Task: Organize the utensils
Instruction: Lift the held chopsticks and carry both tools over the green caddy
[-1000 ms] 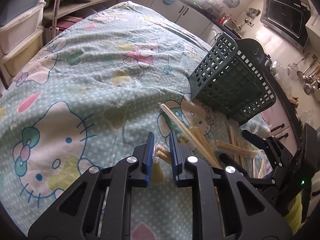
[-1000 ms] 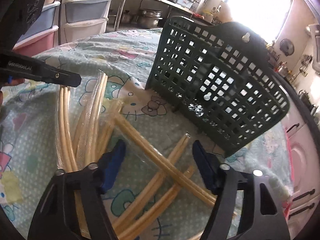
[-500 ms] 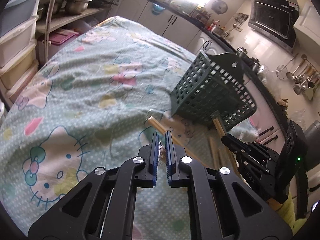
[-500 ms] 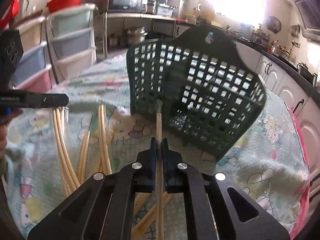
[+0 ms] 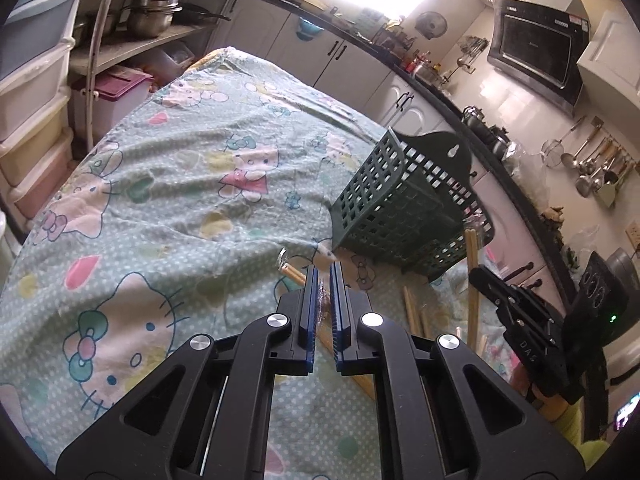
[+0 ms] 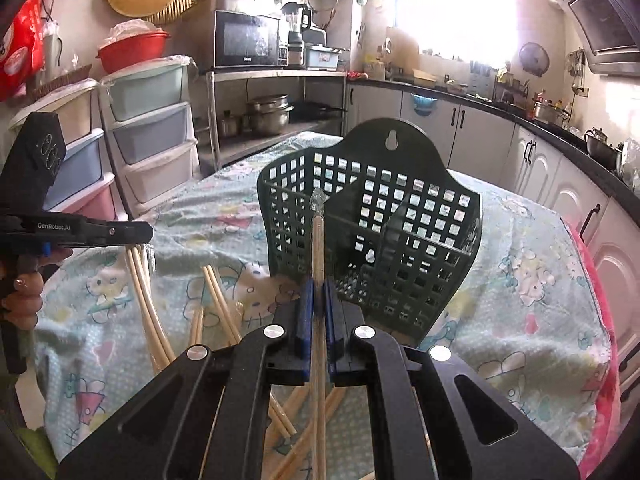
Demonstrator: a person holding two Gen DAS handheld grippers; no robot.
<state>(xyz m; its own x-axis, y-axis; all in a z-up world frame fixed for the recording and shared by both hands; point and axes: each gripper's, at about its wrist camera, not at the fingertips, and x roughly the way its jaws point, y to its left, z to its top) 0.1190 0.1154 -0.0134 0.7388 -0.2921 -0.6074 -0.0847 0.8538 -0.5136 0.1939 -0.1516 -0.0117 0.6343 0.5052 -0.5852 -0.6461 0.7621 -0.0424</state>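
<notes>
Home kitchen: microwave [image 6: 246, 42], hung ladles [image 5: 592, 160].

Chopstick pair [image 6: 318, 240] lower end: ran out past the bottom edge.
Left gripper's [image 5: 324, 276] held wrapped chopsticks [image 5: 294, 274]: mostly hidden behind its jaws.

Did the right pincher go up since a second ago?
Yes. The right gripper was open low over the chopsticks lying on the cloth. Now it is shut on a wrapped chopstick pair and stands higher against the green basket.
</notes>
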